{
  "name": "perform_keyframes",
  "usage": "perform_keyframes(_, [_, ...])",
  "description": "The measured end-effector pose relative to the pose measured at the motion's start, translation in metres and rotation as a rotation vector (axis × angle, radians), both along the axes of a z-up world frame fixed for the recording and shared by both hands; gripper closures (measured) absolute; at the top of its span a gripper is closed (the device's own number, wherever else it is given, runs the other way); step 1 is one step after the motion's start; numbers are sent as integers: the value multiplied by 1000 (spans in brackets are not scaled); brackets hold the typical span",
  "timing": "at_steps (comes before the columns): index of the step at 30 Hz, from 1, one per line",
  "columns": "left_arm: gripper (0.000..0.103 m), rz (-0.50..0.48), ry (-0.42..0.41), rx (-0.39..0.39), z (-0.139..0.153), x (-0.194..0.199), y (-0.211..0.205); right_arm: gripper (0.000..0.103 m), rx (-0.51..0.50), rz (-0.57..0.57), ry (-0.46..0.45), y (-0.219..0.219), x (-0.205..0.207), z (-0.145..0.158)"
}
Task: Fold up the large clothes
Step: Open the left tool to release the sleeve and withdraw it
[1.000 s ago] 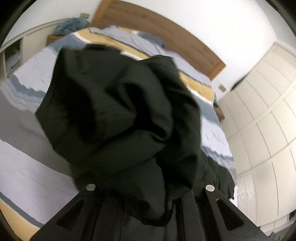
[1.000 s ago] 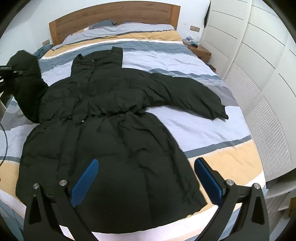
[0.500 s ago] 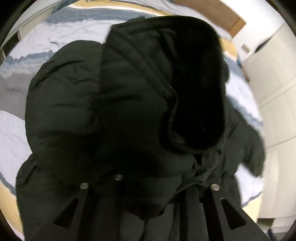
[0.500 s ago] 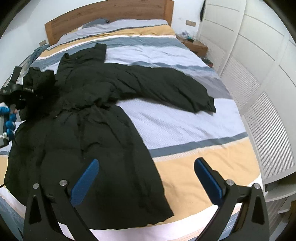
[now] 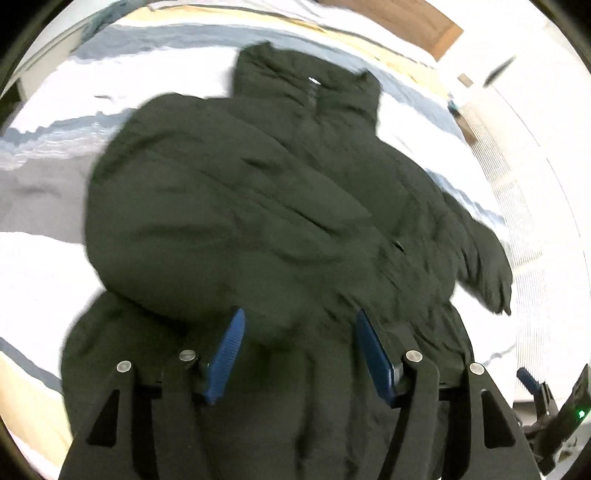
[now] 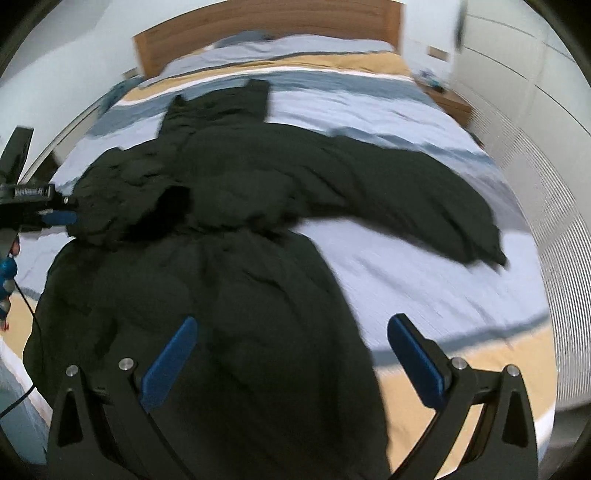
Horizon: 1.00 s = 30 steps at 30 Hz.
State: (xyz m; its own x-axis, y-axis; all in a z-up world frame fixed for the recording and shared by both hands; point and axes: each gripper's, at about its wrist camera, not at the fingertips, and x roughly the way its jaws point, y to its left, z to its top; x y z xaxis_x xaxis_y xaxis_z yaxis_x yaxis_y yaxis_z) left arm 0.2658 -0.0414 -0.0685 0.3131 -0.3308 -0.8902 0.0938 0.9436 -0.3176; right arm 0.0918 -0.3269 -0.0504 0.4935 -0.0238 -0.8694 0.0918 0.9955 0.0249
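Observation:
A long black padded coat (image 6: 258,295) lies front-up on the striped bed (image 6: 424,288), collar toward the headboard. Its left sleeve (image 5: 203,229) is folded in across the chest. The other sleeve (image 6: 424,206) stretches out to the right. My left gripper (image 5: 301,332) hangs over the folded sleeve with its jaws opening. The sleeve's end bulges between the blue pads (image 5: 227,350), and they do not press on it. In the right wrist view the left gripper (image 6: 62,218) sits at the sleeve's cuff. My right gripper (image 6: 291,343) is wide open above the coat's skirt, holding nothing.
A wooden headboard (image 6: 258,29) closes the bed's far end. White wardrobe doors (image 6: 535,92) run along the right, with a nightstand (image 6: 450,99) beside the bed. A black cable (image 6: 26,306) hangs at the left edge. The right gripper (image 5: 532,384) shows at the left wrist view's lower right.
The left gripper came down with the raised sleeve, laid it across the coat's chest and parted its jaws. The right gripper sank closer to the coat's skirt, still open.

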Motion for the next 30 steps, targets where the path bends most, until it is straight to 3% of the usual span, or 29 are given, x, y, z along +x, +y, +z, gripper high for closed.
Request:
perform_keyframes(8, [41, 124, -60, 98, -10, 71, 58, 0, 61, 156, -42, 92, 98, -13])
perform_keyframes(13, [40, 88, -60, 151, -26, 109, 64, 0, 71, 210, -70, 146, 165, -23])
perform_keyframes(18, [28, 41, -46, 217, -57, 124, 58, 0, 74, 190, -17, 181, 219, -59])
perform_keyframes(24, [21, 33, -38, 236, -91, 117, 50, 0, 29, 174, 100, 182, 231, -115])
perform_keyframes(27, [22, 33, -54, 248, -86, 111, 47, 0, 89, 164, 150, 169, 229, -127])
perform_keyframes(30, [22, 66, -77, 201, -70, 98, 49, 0, 84, 190, 142, 162, 222, -117])
